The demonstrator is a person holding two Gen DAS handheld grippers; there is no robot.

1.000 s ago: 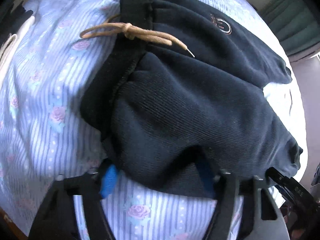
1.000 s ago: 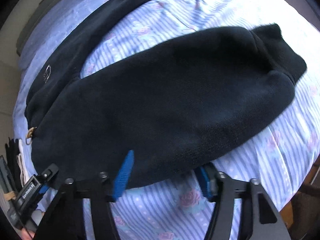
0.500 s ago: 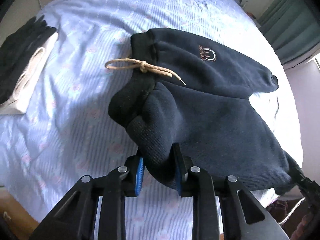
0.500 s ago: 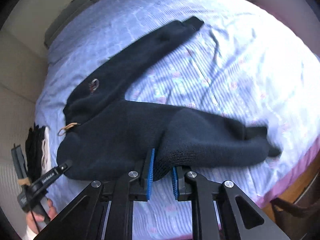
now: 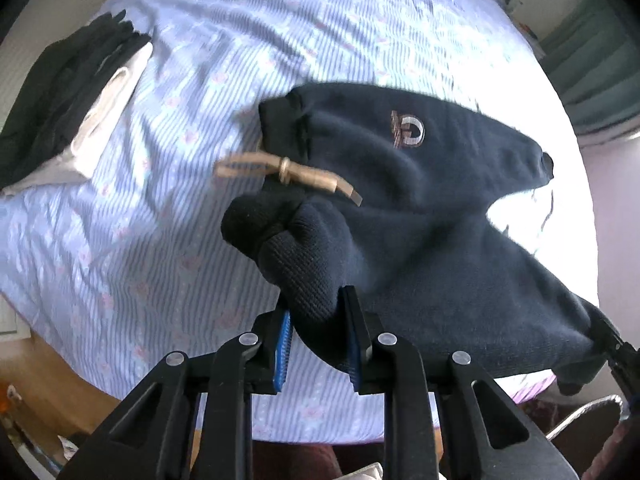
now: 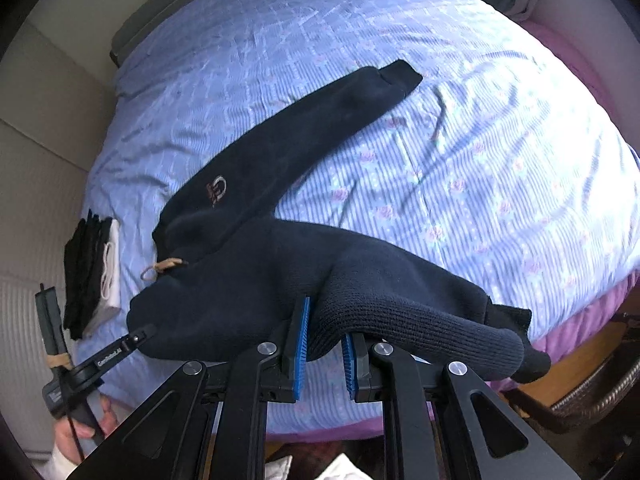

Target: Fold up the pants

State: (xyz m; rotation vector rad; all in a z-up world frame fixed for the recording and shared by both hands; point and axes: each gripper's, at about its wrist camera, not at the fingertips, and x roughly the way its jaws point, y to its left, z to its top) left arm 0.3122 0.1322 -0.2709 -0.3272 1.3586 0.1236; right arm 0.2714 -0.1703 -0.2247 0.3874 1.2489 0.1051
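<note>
While a second ago both grippers sat spread wide at the near edge of the pants [image 6: 256,280], now clamped: left gripper [image 5: 318,344] pinching a bunch of dark knit near the waistband, right gripper [image 6: 324,344] pinching the near leg further down. Lifted clear of the bed [image 6: 460,152] along that near edge, far leg still lying flat on the striped sheet. Likely the start of carrying one leg over onto the other. Counted: one pair of pants, two legs, one tan drawstring [image 5: 288,172], one logo [image 5: 408,132], two grippers, one small pile of folded clothes [image 5: 76,108] beside it.
</note>
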